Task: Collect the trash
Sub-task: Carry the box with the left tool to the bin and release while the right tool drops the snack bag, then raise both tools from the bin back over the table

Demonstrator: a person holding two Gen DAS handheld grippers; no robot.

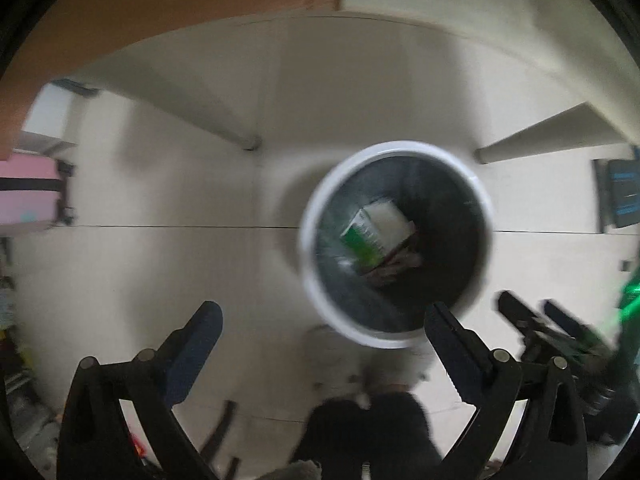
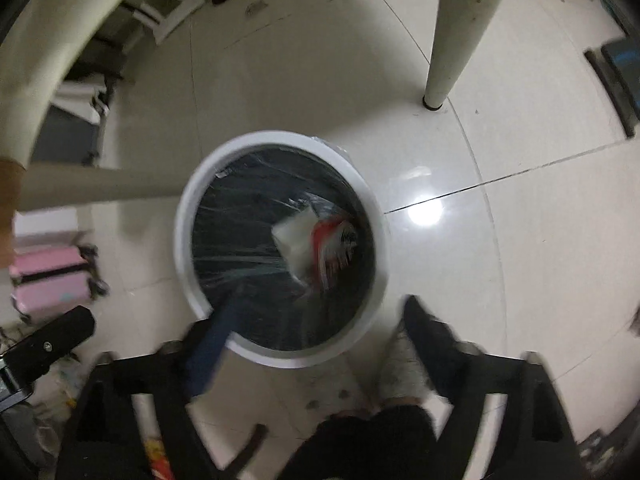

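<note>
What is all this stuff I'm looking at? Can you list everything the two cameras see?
Trash bin: one, white rim, dark liner, on the floor below both grippers.
Carton: one, green and white, inside the bin.
Wrapper: one, red and white, blurred, over the bin's opening; falling or lying, cannot tell.
Table legs: at least two, cream, standing near the bin.
Suitcase: one, pink, on the floor at the left.
Floor: pale glossy tiles.
Person's foot: pale fuzzy slipper, beside the bin.
Left gripper: black, jaws wide apart, nothing between them.
Right gripper: black with a blue pad, jaws wide apart, above the bin.
</note>
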